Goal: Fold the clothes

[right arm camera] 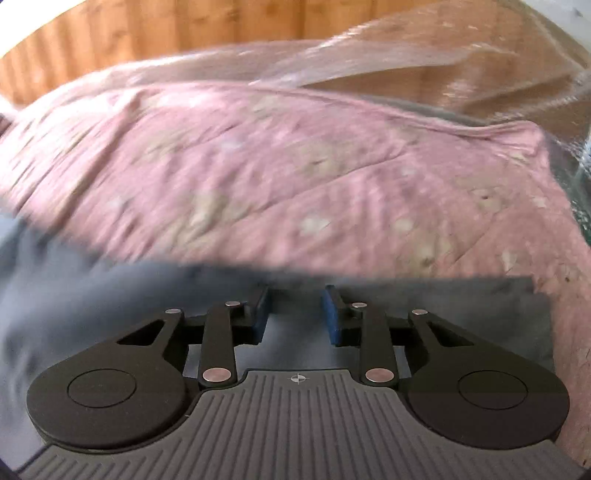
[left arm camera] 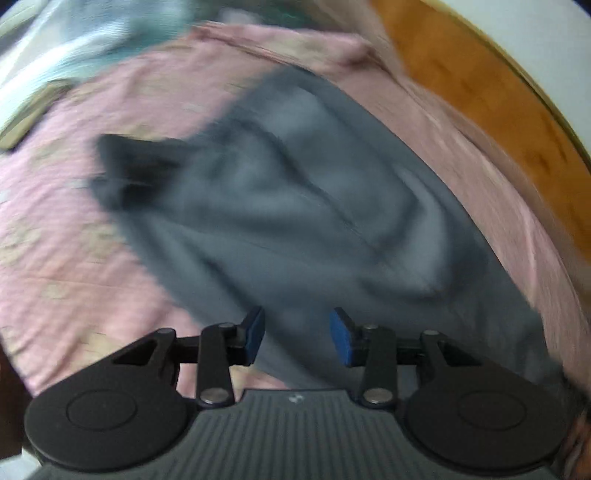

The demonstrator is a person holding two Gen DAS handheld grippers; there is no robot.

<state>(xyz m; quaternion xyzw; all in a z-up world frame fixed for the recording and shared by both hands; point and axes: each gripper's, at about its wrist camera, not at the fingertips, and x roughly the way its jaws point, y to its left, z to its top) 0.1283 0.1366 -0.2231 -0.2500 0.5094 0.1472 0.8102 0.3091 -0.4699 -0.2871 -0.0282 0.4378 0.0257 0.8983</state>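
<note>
A grey garment [left arm camera: 295,206] lies rumpled on a pink patterned bedspread [left arm camera: 74,240]; one darker corner [left arm camera: 125,170] sticks out at its left. The left gripper [left arm camera: 297,338] hovers over the garment's near part. Its blue pads [left arm camera: 255,336] stand apart, and the cloth shows below the gap rather than pinched in it. In the right wrist view, the right gripper [right arm camera: 295,314] sits above the grey garment [right arm camera: 92,295], close to its far edge. The pads [right arm camera: 330,314] are apart and press on nothing. A darker, flat piece of the garment [right arm camera: 517,314] lies to the right. Both views are motion-blurred.
The pink bedspread [right arm camera: 295,166] fills the area beyond the garment. A wooden surface [left arm camera: 461,81] borders the bed and also shows as wood [right arm camera: 147,26] in the right wrist view. A pale teal and white cloth [left arm camera: 92,37] lies far left. Clear plastic wrap [right arm camera: 443,62] lies far right.
</note>
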